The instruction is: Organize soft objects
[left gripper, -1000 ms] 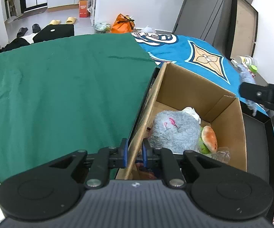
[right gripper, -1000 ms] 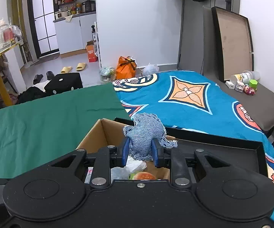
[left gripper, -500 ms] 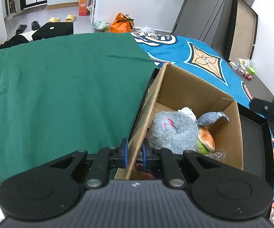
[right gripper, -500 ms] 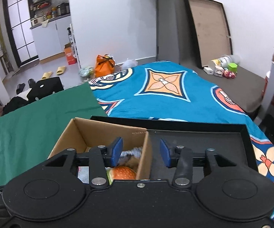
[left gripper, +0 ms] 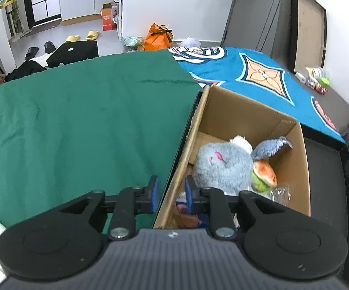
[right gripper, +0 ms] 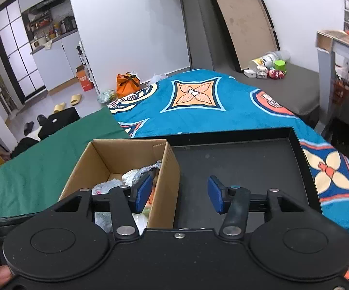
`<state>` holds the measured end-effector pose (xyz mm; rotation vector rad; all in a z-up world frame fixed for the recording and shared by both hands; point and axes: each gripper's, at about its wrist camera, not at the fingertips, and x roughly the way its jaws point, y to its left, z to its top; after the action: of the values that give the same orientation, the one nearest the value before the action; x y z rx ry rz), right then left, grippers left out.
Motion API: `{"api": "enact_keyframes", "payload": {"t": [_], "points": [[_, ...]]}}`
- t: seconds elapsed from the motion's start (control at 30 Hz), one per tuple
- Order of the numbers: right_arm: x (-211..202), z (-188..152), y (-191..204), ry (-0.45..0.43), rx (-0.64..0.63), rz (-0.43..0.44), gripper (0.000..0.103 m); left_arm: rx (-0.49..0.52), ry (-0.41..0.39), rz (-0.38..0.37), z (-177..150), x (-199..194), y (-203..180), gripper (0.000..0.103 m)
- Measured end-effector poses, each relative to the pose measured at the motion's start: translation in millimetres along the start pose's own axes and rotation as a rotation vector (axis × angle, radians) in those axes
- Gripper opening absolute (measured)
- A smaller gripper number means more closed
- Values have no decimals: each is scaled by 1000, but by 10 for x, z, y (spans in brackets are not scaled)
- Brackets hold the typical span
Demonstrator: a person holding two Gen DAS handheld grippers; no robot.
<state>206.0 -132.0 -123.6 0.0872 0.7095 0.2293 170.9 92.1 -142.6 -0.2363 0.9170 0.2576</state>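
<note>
A cardboard box (left gripper: 242, 111) stands in a black tray (left gripper: 324, 169). Inside it lie a grey plush (left gripper: 220, 164), a blue cloth toy (left gripper: 271, 145) and a burger-like plush (left gripper: 263, 171). My left gripper (left gripper: 170, 194) straddles the box's left wall with a small gap between its blue pads, not clamped on it. My right gripper (right gripper: 179, 194) is open wide and empty above the box's right wall (right gripper: 167, 183) and the tray floor (right gripper: 242, 164). The soft toys (right gripper: 126, 181) show inside the box there too.
A green cloth (left gripper: 77, 120) covers the surface left of the box. A blue patterned blanket (right gripper: 210, 101) lies behind. Small bottles and toys (right gripper: 268, 67) stand at the far right. An orange bag (left gripper: 158, 36) and slippers sit on the floor.
My right gripper opened and let the blue cloth toy drop into the box, then drew back to the right and opened wider. My left gripper's pads parted slightly on the box wall.
</note>
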Motion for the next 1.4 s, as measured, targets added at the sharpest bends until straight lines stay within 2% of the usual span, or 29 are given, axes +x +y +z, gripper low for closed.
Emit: {"api": "enact_keyframes", "payload": {"t": [0.23, 0.4, 0.6, 0.73, 0.83, 0.9, 1.03, 1.13, 1.27, 1.4], "points": [[-222, -18, -132, -6, 61, 35, 63, 21, 25, -21, 33, -166, -105, 35], [-434, -6, -309, -22, 89, 40, 68, 81, -9, -7, 46, -411, -264, 45], [-681, -7, -458, -47, 125, 54, 78, 143, -25, -20, 18, -692, -436, 51], [-825, -36, -513, -63, 141, 74, 81, 145, -26, -39, -12, -862, -478, 55], [-932, -57, -556, -68, 151, 81, 86, 156, -34, -41, -35, -998, -511, 57], [-998, -62, -592, -68, 153, 87, 88, 165, -40, -43, -54, -1092, -528, 63], [-1126, -68, -644, -73, 163, 96, 90, 177, -58, -49, -86, -1269, -554, 67], [-1228, -71, -667, -80, 165, 100, 96, 183, -72, -50, -98, -1400, -574, 69], [-1380, -90, -670, -99, 162, 100, 102, 201, -92, -61, -131, -1586, -593, 76], [-1509, -98, -682, -114, 168, 99, 103, 203, -107, -74, -158, -1743, -580, 82]]}}
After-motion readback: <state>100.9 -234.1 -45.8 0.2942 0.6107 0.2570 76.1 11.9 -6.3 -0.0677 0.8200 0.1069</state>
